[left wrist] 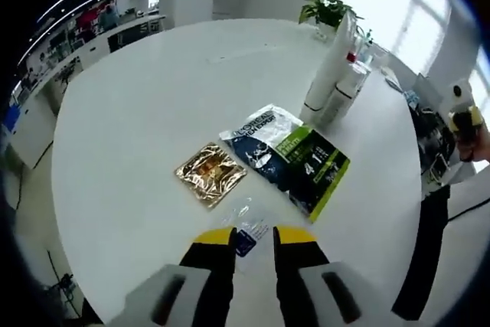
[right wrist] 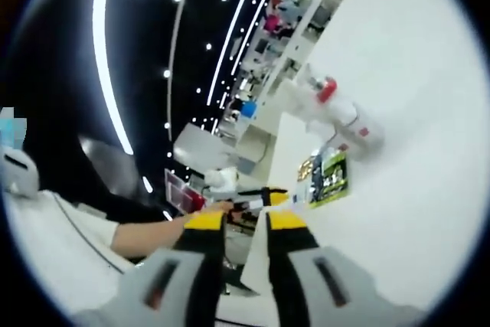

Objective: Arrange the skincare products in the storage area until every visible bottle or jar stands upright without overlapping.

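Sachet [left wrist: 249, 233] lies flat between left gripper [left wrist: 253, 238] fingers, ungripped.

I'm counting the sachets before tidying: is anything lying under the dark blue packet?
The dark blue packet overlaps the green-and-black packet beside it. The gold sachet lies apart. Anything fully beneath the blue packet is covered and can't be seen.

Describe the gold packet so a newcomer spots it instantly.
Start at the round white table in the left gripper view and find the row of flat packets lying near its middle. The gold packet is at the left end of that row, beside a dark blue sachet and a green-and-black one. It alone is shiny, crinkled metallic gold.
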The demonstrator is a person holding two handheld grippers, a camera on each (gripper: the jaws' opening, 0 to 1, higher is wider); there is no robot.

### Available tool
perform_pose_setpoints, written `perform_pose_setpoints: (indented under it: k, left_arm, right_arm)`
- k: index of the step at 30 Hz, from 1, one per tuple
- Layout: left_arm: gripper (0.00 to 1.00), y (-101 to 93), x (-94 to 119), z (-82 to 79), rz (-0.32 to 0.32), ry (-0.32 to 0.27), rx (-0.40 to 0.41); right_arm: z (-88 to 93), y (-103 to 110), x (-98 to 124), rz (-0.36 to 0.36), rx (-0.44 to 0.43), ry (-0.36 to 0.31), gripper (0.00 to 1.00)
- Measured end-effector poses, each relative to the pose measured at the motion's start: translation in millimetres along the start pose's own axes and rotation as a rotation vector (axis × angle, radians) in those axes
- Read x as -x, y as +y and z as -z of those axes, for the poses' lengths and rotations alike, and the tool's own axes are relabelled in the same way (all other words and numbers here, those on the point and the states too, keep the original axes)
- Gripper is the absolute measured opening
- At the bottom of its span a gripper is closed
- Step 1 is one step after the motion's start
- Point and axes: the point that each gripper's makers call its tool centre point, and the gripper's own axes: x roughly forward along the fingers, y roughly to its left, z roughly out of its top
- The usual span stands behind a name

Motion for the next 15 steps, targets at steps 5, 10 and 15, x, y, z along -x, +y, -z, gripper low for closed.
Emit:
perform_pose_setpoints:
  k: [5,10,15]
  left_arm:
    - [0.2,6.6,2.6,-2.9,-0.026,-0.012,-0.008]
    - [0.19,6.9,0.3,1.6,-0.041,0.013,-0.063]
    - [0.19,0.6,-5.8,-3.2,-0.033,0.008,-0.088]
  right_arm:
    - [3.5,-3.3,2.5,0.006,-0.015,-0.005,0.19]
    - [6.1,-2.1,5.0,0.014,0.003,0.013,0.19]
    - [6.9,-3.2,5.8,0.017,-0.007,0.003,0.19]
